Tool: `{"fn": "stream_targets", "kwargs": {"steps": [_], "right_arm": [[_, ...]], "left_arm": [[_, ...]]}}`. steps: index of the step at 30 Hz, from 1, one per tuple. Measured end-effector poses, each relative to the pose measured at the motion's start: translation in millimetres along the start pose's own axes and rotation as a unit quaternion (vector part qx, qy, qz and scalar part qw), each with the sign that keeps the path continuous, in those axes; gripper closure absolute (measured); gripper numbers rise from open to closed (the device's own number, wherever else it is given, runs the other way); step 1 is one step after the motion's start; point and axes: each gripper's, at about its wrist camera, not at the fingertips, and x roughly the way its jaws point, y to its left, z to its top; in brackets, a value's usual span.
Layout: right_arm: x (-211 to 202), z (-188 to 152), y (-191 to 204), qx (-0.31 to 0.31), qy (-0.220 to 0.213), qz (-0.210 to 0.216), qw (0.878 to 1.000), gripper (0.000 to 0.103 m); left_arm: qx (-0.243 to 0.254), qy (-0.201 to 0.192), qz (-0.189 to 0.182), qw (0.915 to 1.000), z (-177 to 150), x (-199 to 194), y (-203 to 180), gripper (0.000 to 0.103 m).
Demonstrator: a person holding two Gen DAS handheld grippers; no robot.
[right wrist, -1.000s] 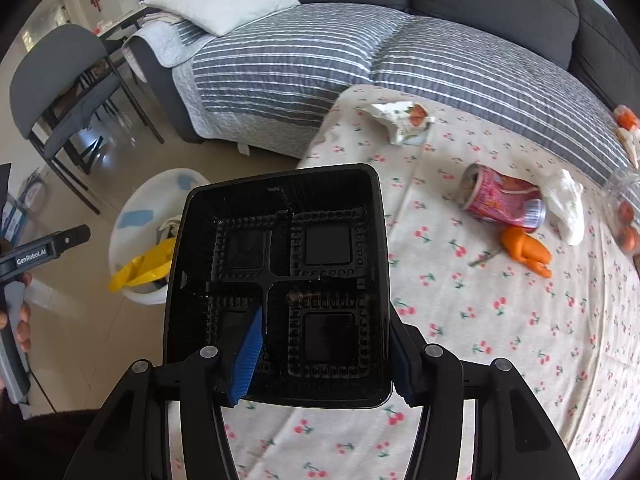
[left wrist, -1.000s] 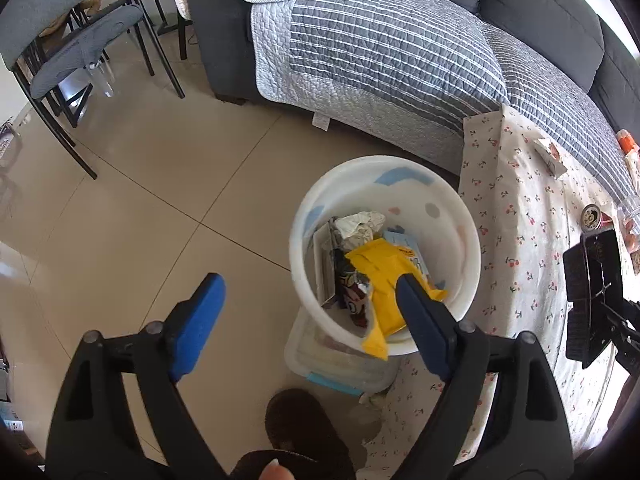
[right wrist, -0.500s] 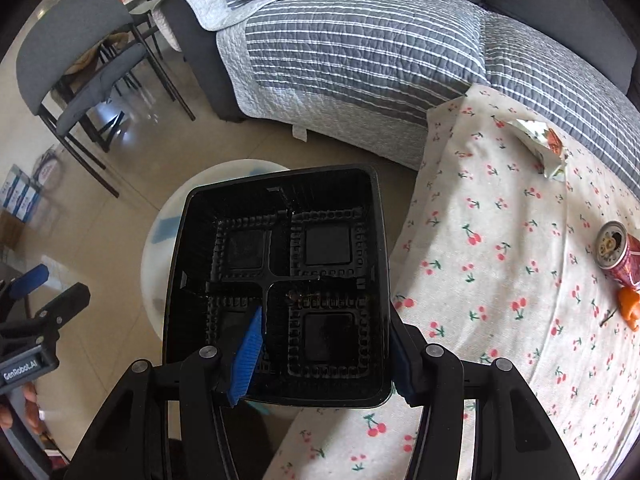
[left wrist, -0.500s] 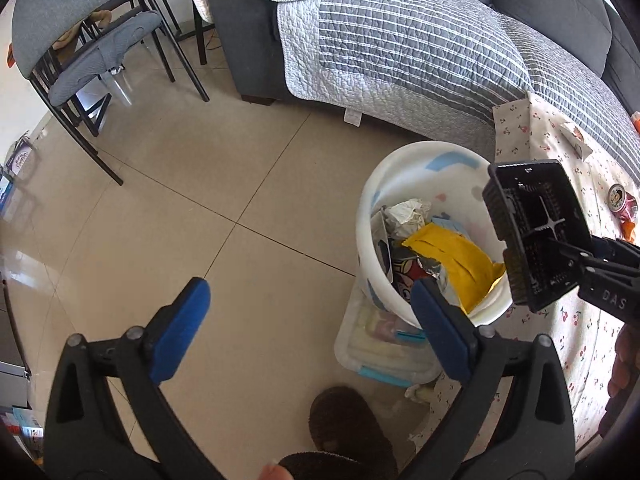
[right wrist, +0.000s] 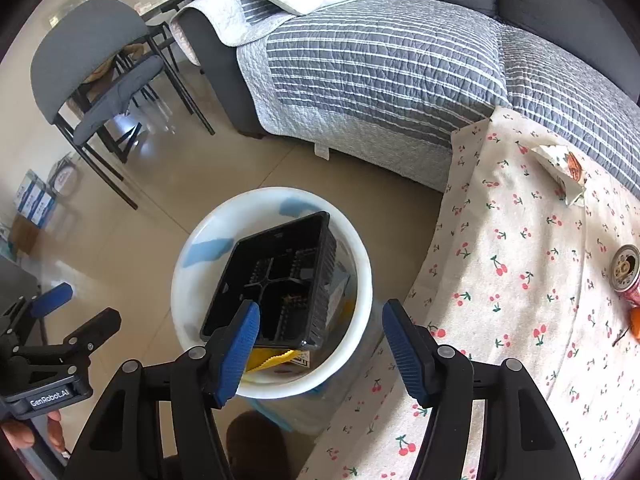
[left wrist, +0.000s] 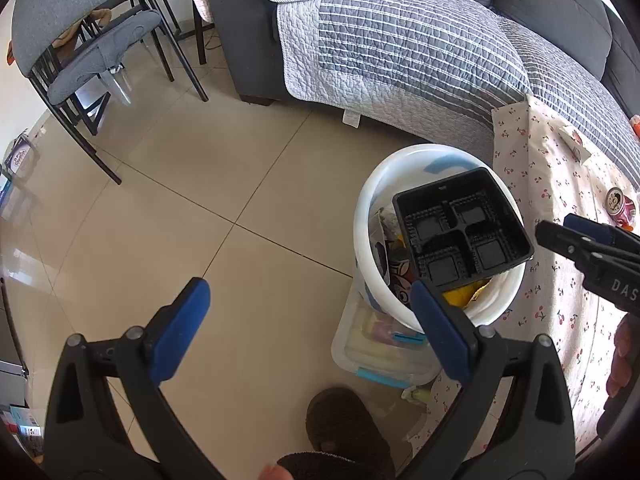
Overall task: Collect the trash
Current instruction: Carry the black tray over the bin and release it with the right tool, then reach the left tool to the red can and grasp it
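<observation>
A black compartment tray (right wrist: 280,280) lies tilted in the white bin (right wrist: 180,280) on top of a yellow wrapper (right wrist: 272,360) and other trash. My right gripper (right wrist: 320,312) hovers just above the bin's near rim. Its jaws are opening and its pads press on nothing. In the left wrist view the tray (left wrist: 460,232) rests across the bin (left wrist: 362,216), apart from the right gripper (left wrist: 554,224). My left gripper (left wrist: 308,292) stands wide open and empty over the floor beside the bin. A red can (right wrist: 626,276) and a crumpled wrapper (right wrist: 560,168) lie on the cherry-print tablecloth (right wrist: 520,280).
The bin sits on a clear plastic box (left wrist: 380,352) at the table's left edge. A grey striped sofa (right wrist: 380,68) stands behind, with a grey chair (right wrist: 92,60) to the left. A brown slipper (left wrist: 344,424) is on the tiled floor below my grippers.
The right gripper carried the black tray left over the bin, opened and let it go; the tray now lies in the bin. The left gripper stayed wide open beside the bin.
</observation>
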Motion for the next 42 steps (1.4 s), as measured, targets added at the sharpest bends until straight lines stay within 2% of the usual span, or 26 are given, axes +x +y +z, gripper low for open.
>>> {"fn": "stream_targets", "kwargs": {"steps": [8, 19, 24, 30, 36, 42], "right_arm": [[-36.7, -16.9, -40.5, 0.003, -0.013, -0.024, 1.000, 0.037], [-91.4, -59.4, -145.4, 0.043, -0.018, -0.087, 0.995, 0.032], [-114.9, -77.5, -196.1, 0.081, -0.025, -0.107, 0.991, 0.025], [-137.2, -96.6, -260.9, 0.150, -0.044, -0.117, 0.981, 0.020], [-150.2, -108.4, -316.3, 0.230, -0.041, -0.131, 0.963, 0.020], [-155.9, -120.5, -354.5, 0.267, -0.034, -0.137, 0.953, 0.020]], "left_arm": [[0.004, -0.007, -0.005, 1.0000, 1.3, -5.7, -13.8, 0.003], [0.039, -0.017, -0.014, 0.9990, 7.4, -17.8, -70.1, 0.003], [0.049, -0.017, -0.026, 0.9983, 12.5, -21.5, -100.6, 0.003], [0.072, -0.014, -0.039, 0.9965, 16.8, -23.0, -150.7, 0.003], [0.094, -0.009, -0.053, 0.9942, 21.5, -22.8, -204.2, 0.003], [0.110, -0.008, -0.092, 0.9896, 23.6, -27.6, -269.9, 0.003]]}}
